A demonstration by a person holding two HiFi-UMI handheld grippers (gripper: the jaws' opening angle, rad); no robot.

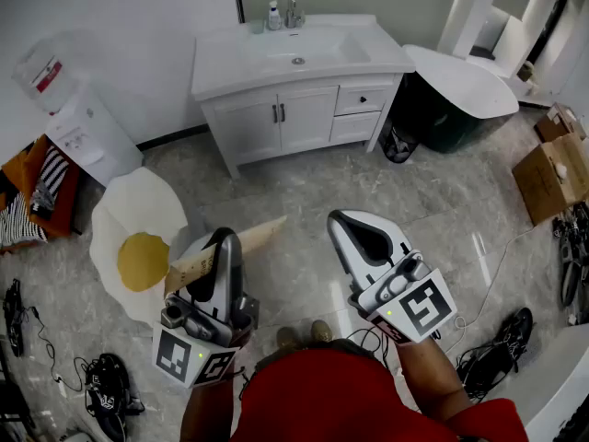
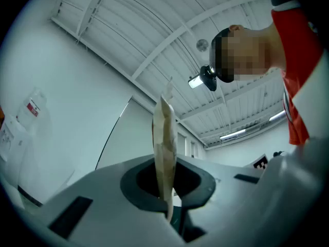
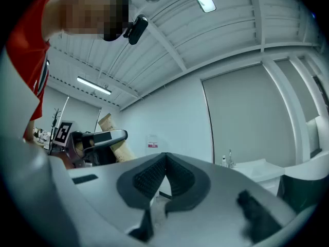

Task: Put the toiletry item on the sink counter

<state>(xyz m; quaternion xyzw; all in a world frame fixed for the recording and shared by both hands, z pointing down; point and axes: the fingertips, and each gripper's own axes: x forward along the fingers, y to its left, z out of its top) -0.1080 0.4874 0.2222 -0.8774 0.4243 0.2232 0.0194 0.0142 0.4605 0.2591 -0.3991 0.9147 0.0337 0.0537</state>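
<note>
Both grippers are held low in front of the person's red shirt, side by side and apart, aimed across the floor toward the white sink table [image 1: 230, 58]. The left gripper [image 1: 224, 243] is tipped upward. The right gripper [image 1: 344, 226] sits closer to level.

Left gripper: jaws clamped on the toiletry item [image 1: 258, 233], a flat tan pack that lies at a slant and sticks out past the jaws on both sides. The item is in the air, well apart from the sink table. Right gripper: jaws pressed together, nothing between them.

View differences:
- Head view only: the faucet [image 1: 293, 7], a small bottle [image 1: 273, 15] just beside it, and an egg-shaped rug [image 1: 138, 219] on the floor.
- Left gripper view: the item [image 2: 165, 138] edge-on, thin, rising from the left gripper [image 2: 166, 188] against the ceiling.
- Right gripper view: the closed right gripper [image 3: 165, 170], and beyond it the left gripper [image 3: 121, 136] from the side.

Writing: dark print on the pack and the red-and-white label on the water dispenser [image 1: 78, 127] are both too small to read.
</note>
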